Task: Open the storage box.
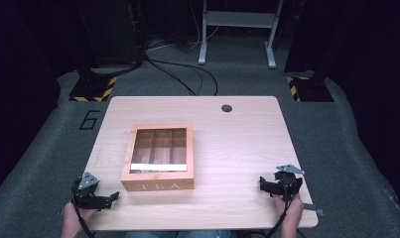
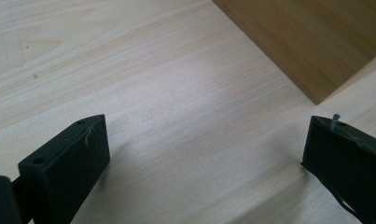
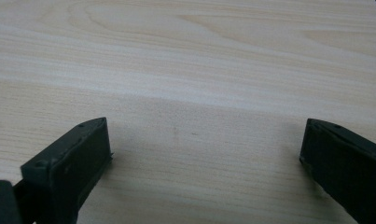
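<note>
Pale wood table (image 1: 237, 148) spans my high view. On its left half sits the wooden tea box (image 1: 158, 157), glass lid down, "TEA" facing me. My left gripper (image 1: 108, 198) rests at the near left corner, just beside the box, jaws spread wide, holding nothing. My right gripper (image 1: 267, 184) sits well apart at the near right edge, jaws equally wide, empty.

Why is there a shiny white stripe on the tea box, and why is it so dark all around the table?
In the high view, the tea box has a clear lid that mirrors a lamp as a white stripe; light falls on the table, the room behind stays dark. In the left gripper view, the left gripper throws soft shadows beside its jaws.
</note>
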`<control>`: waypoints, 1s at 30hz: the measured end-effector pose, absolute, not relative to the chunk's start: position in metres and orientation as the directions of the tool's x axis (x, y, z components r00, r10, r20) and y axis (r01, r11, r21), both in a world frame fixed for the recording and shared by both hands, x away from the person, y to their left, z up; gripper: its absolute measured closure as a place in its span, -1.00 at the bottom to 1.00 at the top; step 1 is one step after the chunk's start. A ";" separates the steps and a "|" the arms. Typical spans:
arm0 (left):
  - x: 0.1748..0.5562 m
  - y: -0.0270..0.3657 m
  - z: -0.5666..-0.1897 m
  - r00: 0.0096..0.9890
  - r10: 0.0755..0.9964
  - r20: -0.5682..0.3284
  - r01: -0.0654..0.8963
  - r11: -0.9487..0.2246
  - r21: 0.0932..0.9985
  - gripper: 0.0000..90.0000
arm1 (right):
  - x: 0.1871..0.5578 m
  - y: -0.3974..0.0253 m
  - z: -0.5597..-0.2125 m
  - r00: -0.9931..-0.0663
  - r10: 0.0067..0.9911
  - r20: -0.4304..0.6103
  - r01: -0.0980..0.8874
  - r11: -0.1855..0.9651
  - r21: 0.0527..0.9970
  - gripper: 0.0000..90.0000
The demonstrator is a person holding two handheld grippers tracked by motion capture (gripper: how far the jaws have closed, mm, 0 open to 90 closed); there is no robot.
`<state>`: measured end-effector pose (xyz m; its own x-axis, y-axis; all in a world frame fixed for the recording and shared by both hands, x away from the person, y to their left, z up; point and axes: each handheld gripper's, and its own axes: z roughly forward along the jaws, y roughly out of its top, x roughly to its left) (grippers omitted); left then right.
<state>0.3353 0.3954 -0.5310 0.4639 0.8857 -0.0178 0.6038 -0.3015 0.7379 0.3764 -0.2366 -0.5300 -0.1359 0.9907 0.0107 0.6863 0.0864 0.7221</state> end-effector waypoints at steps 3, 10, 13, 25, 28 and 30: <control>0.333 0.392 -0.530 0.475 0.880 -0.030 0.590 -0.293 0.752 -1.00 | 0.376 -0.237 -0.530 -0.136 0.991 0.011 0.686 0.087 0.722 -0.97; 0.329 0.385 -0.519 0.500 0.865 -0.044 0.549 -0.277 0.788 -1.00 | 0.376 -0.237 -0.530 -0.136 0.991 0.011 0.686 0.087 0.722 -0.97; 0.328 0.383 -0.516 0.506 0.862 -0.036 0.531 -0.278 0.801 -0.99 | 0.376 -0.237 -0.530 -0.136 0.991 0.011 0.686 0.087 0.722 -0.97; 0.327 0.369 -0.499 0.546 0.836 -0.054 0.478 -0.258 0.840 -1.00 | 0.376 -0.237 -0.530 -0.136 0.991 0.011 0.686 0.086 0.722 -0.97; 0.328 0.367 -0.496 0.555 0.830 -0.056 0.470 -0.257 0.844 -1.00 | 0.376 -0.237 -0.530 -0.136 0.991 0.011 0.686 0.086 0.722 -0.97; 0.330 0.365 -0.495 0.558 0.828 -0.053 0.465 -0.259 0.846 -1.00 | 0.376 -0.237 -0.530 -0.136 0.991 0.011 0.686 0.087 0.722 -0.97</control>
<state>0.3296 0.3653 -0.4945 0.5578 0.8282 -0.0535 0.4655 -0.2588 0.8464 0.3764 -0.2366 -0.5300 -0.1361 0.9906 0.0106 0.6863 0.0866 0.7221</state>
